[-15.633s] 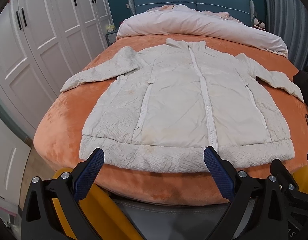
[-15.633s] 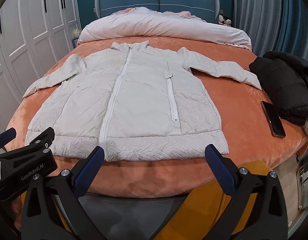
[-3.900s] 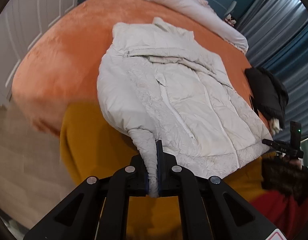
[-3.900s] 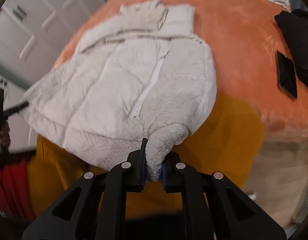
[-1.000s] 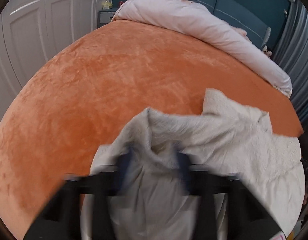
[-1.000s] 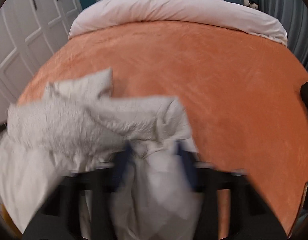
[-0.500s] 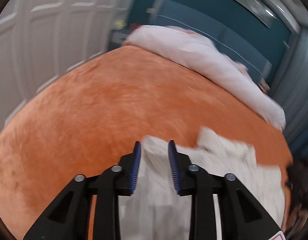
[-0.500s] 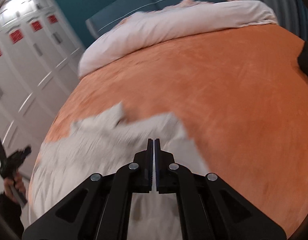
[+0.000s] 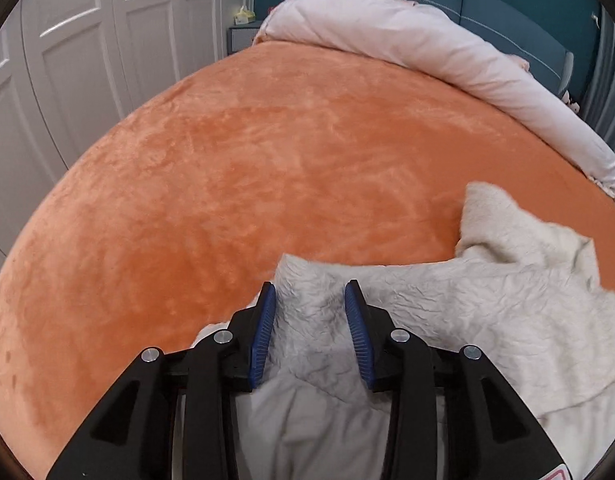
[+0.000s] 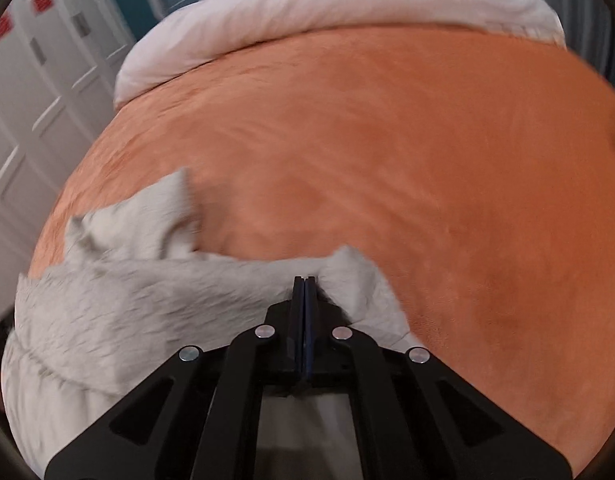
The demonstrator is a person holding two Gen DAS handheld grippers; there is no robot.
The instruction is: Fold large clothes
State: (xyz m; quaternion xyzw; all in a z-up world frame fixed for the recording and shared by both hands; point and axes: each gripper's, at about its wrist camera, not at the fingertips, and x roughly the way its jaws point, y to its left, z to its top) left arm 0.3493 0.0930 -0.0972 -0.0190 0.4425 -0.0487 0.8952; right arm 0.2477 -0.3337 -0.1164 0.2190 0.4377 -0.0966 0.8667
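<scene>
From the left wrist, the left gripper (image 9: 309,312) is opening its ribbed blue pads over the crinkled cream coat (image 9: 447,312) bunched on the plush orange blanket (image 9: 267,160), while from the right wrist the right gripper (image 10: 304,284) is pinched fully together at the coat's (image 10: 127,292) far edge, nothing visibly between its tips.

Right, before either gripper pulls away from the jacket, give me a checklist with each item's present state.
1. Left gripper releasing: ok, jaws opening, jacket fabric between the pads but loose.
2. Right gripper free of fabric: cannot tell, jaws shut, view blurred.
3. Jacket resting on the orange bed cover: ok.
4. Folded edge neat: not ok, one corner juts out.
5. Lower part of jacket lying flat: cannot tell, hidden behind the grippers.
</scene>
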